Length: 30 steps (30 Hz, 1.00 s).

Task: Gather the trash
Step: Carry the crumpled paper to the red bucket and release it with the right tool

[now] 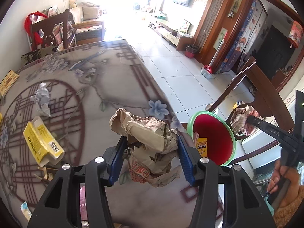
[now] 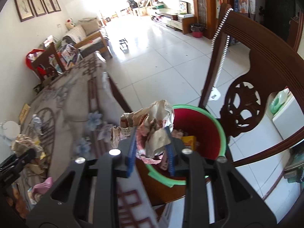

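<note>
My left gripper [image 1: 151, 153] is matte black plastic: two broad arms with long cut-out slots, each capped by round silver screw heads. Its fingers [image 1: 185, 159] wear blue ribbed pads. My right gripper [image 2: 151, 149] is built the same, black with silver screws and blue ridged pads. At four o'clock in the left view, my hand [image 1: 281, 178] emerges from a mustard knitted sleeve [image 1: 290, 209].
</note>
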{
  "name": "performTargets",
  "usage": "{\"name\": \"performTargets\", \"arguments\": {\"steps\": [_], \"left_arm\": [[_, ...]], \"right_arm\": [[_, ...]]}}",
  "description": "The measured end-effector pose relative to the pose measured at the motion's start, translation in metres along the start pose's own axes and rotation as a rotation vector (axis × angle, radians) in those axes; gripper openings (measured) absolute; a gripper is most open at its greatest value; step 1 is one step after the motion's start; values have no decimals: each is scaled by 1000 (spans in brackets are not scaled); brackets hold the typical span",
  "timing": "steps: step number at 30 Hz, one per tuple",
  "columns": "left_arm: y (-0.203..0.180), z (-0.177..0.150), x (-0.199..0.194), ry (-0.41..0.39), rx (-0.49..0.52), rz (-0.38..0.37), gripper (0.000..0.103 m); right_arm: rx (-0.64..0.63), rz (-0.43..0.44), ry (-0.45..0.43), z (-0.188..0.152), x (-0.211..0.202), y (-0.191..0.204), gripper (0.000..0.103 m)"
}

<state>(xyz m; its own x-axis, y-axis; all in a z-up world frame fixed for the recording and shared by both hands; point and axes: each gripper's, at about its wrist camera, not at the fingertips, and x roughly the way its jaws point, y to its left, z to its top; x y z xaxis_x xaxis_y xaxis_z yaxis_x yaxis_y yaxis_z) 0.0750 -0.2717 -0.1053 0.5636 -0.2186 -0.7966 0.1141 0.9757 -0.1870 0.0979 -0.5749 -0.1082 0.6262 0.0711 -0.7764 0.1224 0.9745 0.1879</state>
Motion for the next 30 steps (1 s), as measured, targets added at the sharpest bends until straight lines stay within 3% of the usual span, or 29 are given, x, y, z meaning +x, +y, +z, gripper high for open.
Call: {"name": "performTargets", "arguments": {"steps": [1, 7, 17, 18, 20, 21, 26, 30], "left_arm": [[-4, 1, 1, 1, 5, -1, 50], [-43, 15, 23, 23, 76, -48, 50], [-145, 38, 67, 45, 248, -219, 51], [-153, 41, 70, 39, 257, -235, 54], [-170, 49, 78, 32, 272, -279, 71], [-177, 52, 81, 34, 285, -277, 85], [-170, 51, 67, 14, 263, -282, 86], [-135, 41, 46, -10, 214, -236, 86]], "right_arm": [[6, -21, -8, 2, 2, -7, 60], [62, -26, -70, 10, -10, -35, 77], [140, -81, -120, -5, -51, -72, 81], [146, -87, -124, -6, -55, -75, 81], [165, -103, -139, -8, -62, -82, 81], [174, -106, -147, -9, -66, -84, 81], [161, -104, -156, -15, -71, -79, 82], [136, -74, -130, -15, -60, -65, 82]]}}
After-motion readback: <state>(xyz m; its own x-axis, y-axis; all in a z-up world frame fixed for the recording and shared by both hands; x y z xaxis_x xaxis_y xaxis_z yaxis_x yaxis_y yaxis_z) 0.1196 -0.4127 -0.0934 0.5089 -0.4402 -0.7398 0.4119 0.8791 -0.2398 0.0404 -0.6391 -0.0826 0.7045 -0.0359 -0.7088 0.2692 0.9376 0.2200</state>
